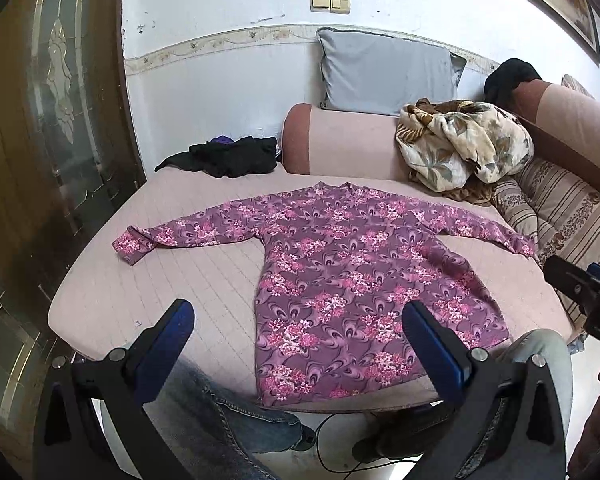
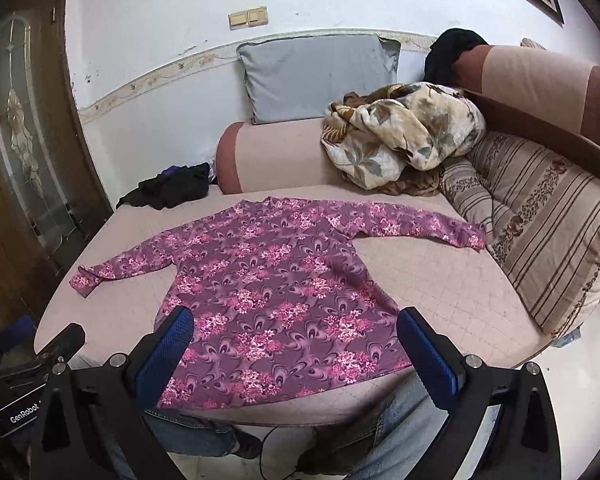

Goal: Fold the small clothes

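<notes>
Left gripper [image 1: 298, 326]: fingers spread wide, grasping nothing, raised above the near hem.
Right gripper [image 2: 294, 334]: fingers likewise spread, empty.
Purple floral top [image 1: 340, 276]: flat on the pink mattress [image 1: 148, 280], ahead of both finger pairs, sleeves stretched sideways.
Black clothes [image 1: 228, 156]: far beyond the left fingers.

One purple floral top [image 1: 340, 280] lies ahead of two wide-spread grippers, left gripper [image 1: 298, 344] and right gripper [image 2: 296, 350]. Beyond it: one grey pillow [image 1: 384, 72], one crumpled floral blanket [image 1: 460, 144], and two dark garment heaps [image 1: 228, 156], perhaps several pieces each.
</notes>
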Demonstrator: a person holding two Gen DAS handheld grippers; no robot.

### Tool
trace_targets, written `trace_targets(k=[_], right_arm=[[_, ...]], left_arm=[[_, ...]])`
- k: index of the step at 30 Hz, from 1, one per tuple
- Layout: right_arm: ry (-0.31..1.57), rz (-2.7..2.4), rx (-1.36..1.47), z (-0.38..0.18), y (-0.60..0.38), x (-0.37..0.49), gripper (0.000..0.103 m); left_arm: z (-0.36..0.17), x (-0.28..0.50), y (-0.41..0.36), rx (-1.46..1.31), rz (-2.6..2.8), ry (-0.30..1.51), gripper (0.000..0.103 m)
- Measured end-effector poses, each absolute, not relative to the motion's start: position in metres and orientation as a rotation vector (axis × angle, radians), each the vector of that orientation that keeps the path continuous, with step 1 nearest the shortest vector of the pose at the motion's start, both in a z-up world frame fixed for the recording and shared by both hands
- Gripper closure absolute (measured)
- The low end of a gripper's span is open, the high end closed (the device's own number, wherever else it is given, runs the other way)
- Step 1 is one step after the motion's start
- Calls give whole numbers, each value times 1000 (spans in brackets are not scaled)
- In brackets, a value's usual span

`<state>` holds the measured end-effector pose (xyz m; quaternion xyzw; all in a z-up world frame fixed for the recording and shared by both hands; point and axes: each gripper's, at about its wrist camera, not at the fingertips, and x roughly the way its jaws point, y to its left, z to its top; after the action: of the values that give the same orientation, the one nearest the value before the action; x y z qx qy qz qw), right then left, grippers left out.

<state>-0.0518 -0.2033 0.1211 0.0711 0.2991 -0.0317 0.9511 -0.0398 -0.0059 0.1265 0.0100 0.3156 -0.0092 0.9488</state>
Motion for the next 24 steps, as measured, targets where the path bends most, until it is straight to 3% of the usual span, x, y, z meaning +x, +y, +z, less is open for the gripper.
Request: trace_targets(k=[24], right_arm=[[625, -38, 115, 126, -183, -41, 0]], left_arm=[[130, -38, 7, -5, -12, 648, 0]])
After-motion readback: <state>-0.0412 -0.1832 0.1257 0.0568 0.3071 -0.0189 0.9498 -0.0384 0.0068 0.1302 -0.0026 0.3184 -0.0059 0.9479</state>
